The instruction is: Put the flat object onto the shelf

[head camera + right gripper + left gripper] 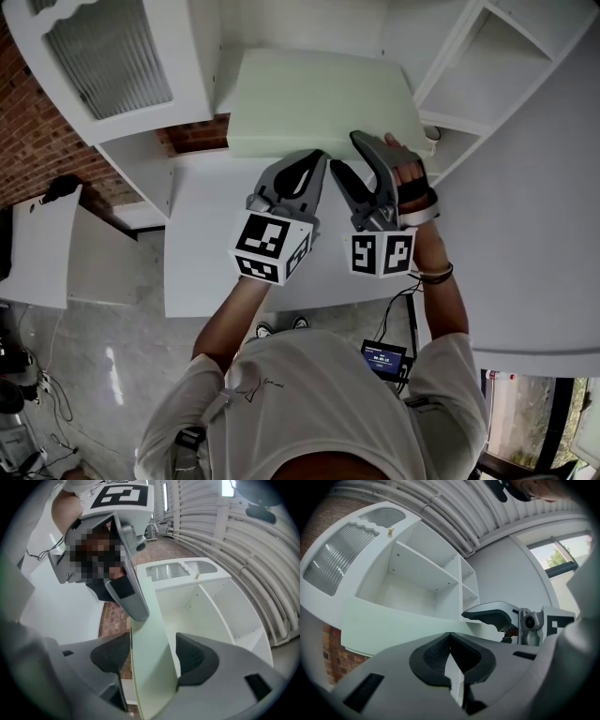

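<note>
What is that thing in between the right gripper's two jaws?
The pale green flat board stands there, with one of the right gripper's pads on each side of it. The right gripper view shows this.

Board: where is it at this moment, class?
In the head view the board sits top centre, gripped along its near edge by the left gripper and right gripper, just in front of the white shelf.
</note>
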Available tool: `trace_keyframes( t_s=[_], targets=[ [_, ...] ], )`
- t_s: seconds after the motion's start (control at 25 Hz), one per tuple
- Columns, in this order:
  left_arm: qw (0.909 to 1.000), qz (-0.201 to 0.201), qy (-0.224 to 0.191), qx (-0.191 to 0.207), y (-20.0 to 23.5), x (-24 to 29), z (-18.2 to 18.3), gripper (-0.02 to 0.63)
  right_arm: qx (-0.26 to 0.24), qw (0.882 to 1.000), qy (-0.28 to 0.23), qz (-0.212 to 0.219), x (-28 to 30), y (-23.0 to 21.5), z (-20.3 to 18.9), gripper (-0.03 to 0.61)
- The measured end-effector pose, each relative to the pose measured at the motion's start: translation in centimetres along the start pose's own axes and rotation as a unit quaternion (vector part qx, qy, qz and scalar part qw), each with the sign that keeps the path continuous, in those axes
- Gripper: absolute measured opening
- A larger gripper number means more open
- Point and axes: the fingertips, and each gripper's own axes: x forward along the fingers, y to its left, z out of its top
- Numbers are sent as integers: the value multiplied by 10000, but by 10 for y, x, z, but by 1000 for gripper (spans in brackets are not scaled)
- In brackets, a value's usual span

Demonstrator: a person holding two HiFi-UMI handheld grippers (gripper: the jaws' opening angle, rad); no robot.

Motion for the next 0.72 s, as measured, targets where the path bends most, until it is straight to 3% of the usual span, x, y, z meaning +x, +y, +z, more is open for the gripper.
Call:
trace_keyframes(
  t_s=[0.36,0.52,0.72],
  targets=[
    [10000,71,25,41,9,5,-2,14,868,9956,105,-348,-16,-8,-21,288],
    [9999,91,27,67,10,5,-1,14,1174,9912,165,-591,-22,-9,-29,255],
    [9999,113,44,103,12,5,-1,14,1476,9859,203,-766,-22,-8,-32,153]
  ],
)
